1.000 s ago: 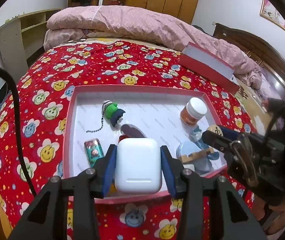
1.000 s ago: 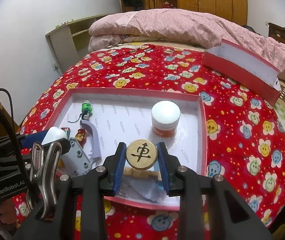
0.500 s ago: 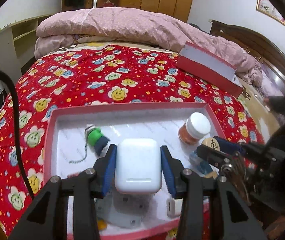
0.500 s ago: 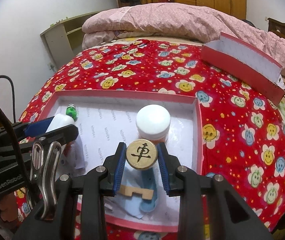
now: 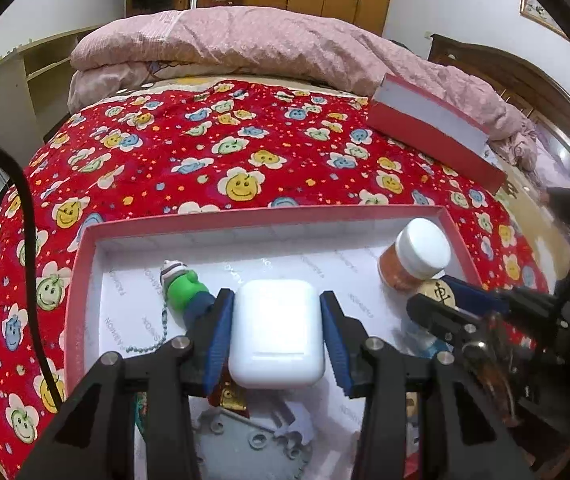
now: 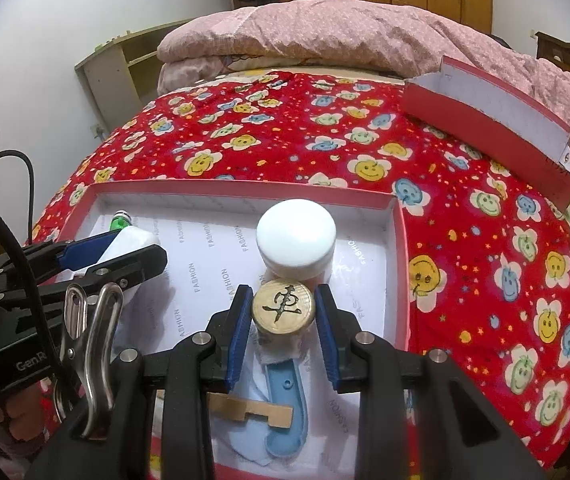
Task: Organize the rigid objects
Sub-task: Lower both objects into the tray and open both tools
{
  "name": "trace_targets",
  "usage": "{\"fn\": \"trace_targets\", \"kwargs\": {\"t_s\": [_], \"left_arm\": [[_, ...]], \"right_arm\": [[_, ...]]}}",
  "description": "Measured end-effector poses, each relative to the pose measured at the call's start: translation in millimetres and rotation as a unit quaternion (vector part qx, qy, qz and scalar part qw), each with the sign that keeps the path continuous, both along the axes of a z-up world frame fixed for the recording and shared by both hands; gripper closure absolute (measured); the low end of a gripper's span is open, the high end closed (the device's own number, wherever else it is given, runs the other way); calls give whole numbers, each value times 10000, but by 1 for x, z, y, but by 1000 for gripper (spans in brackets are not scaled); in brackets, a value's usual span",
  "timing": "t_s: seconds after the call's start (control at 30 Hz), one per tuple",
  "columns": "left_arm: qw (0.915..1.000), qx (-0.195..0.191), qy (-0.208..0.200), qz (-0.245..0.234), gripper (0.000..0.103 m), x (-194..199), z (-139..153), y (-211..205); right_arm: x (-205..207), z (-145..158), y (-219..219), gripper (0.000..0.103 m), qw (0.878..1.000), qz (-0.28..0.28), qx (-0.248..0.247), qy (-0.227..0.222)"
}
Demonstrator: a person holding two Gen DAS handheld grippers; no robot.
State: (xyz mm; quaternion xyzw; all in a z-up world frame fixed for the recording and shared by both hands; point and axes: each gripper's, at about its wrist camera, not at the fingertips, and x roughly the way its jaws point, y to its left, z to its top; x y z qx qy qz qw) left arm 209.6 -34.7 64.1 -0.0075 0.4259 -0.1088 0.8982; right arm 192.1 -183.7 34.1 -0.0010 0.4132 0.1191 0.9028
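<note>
The left gripper has its blue pads pressed against both sides of a white, rounded plastic earbud case, held above the shallow pink-rimmed cardboard tray lined with white paper. The right gripper is clamped, narrowly, on a round wooden chess piece with a dark carved character on its face, also over the tray. Just beyond that piece stands a small orange jar with a white screw lid. Below the right gripper lie a light blue plastic part and a notched wooden block. Near the tray's left side rests a green and blue figurine keychain with a bead chain. The tray sits on a red bedspread printed with smiling flowers; a second red and white box lies well apart near the pink quilt.
</note>
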Motion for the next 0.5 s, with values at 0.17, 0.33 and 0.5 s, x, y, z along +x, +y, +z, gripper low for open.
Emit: {"fn": "trace_targets", "kwargs": {"t_s": [0.17,0.33,0.5], "left_arm": [[10000,-44,64,11,58,7,-5,0],[10000,55,10,-60,58,8,-7,-5],[9999,109,-33,-62,57,8,-7,-6]], "right_arm": [[3,-3,0,71,10000,1,4,5],[6,-5,-2,71,10000,-35,28,51],[11,-10,-5,71,9999,-89,81,106]]}}
